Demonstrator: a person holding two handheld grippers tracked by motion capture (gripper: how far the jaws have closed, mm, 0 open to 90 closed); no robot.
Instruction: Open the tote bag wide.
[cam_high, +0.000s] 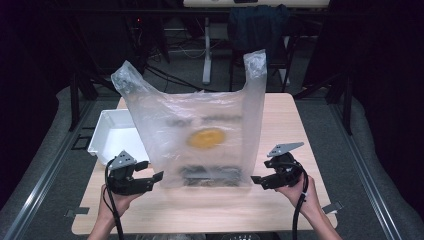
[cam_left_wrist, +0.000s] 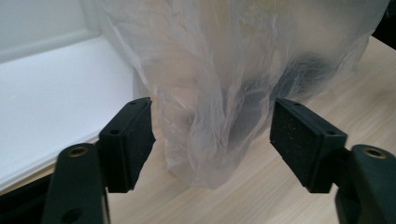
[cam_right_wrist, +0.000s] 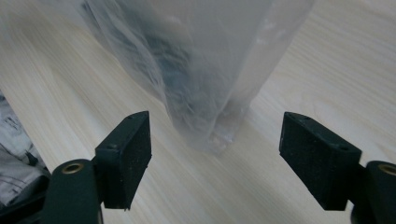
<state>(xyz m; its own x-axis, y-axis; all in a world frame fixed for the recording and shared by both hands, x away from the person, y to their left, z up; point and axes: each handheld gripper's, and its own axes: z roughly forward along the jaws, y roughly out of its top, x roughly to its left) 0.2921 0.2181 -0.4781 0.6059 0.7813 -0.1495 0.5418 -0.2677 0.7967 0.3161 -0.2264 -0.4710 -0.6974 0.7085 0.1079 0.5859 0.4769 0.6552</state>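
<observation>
standing on the counter (cam_high: 280, 112), a clear plastic bag (cam_high: 200, 135) holds dark, blurred items — left gripper (cam_high: 150, 179) and right gripper (cam_high: 257, 181) flank it, both released.

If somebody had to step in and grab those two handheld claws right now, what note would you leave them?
Left gripper: open, at the bag's lower left corner, not gripping.
Right gripper: open, at the lower right corner, not gripping.
Bag: clear plastic, standing upright mid-table with handles up; something dark sits at the bottom and a yellow round shape shows through it.
Bin: white, just left of the bag.
Done: both grippers lined up on the corners.
Left: probably close on both corners, then move the bag.
</observation>
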